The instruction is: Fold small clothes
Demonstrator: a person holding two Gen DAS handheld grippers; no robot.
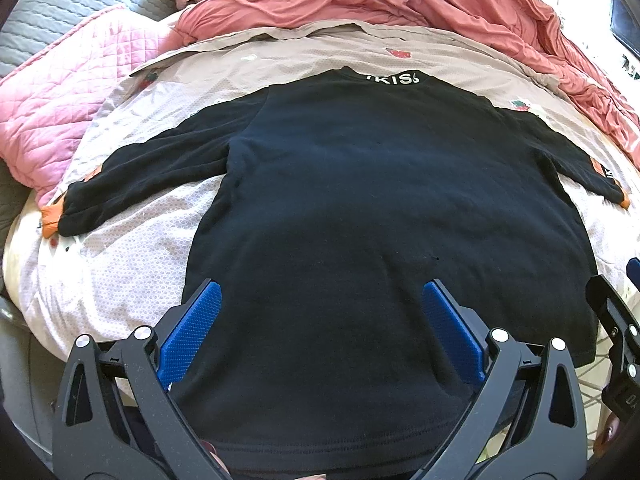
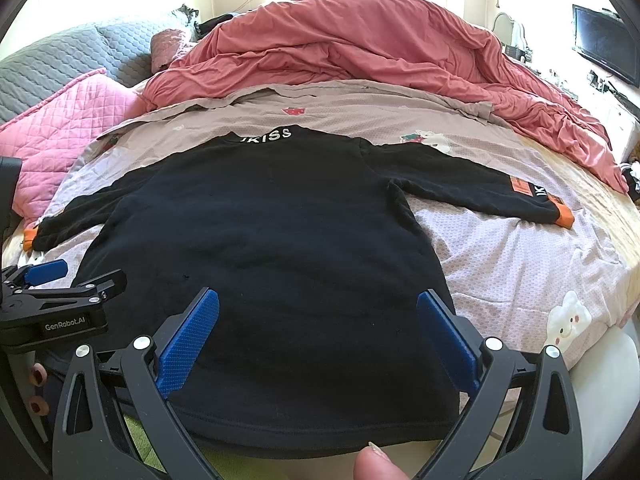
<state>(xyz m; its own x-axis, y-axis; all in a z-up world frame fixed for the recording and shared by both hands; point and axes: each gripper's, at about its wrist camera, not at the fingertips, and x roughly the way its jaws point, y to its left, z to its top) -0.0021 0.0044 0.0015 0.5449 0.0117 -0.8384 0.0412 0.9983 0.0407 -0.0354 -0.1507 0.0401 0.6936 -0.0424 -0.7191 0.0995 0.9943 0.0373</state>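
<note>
1. left gripper (image 1: 322,304): jaws spread wide, blue pads (image 1: 192,332) apart, nothing between them
2. right gripper (image 2: 318,314): jaws wide too, pads (image 2: 188,344) apart, nothing gripped
3. both side by side, pointing the same way, left one visible at the right wrist view's left edge
4. fingertip (image 2: 378,466) at bottom edge, right wrist view

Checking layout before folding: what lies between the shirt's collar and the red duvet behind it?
In both views, only a bare strip of the patterned bedsheet separates the black shirt collar from the red duvet.
</note>
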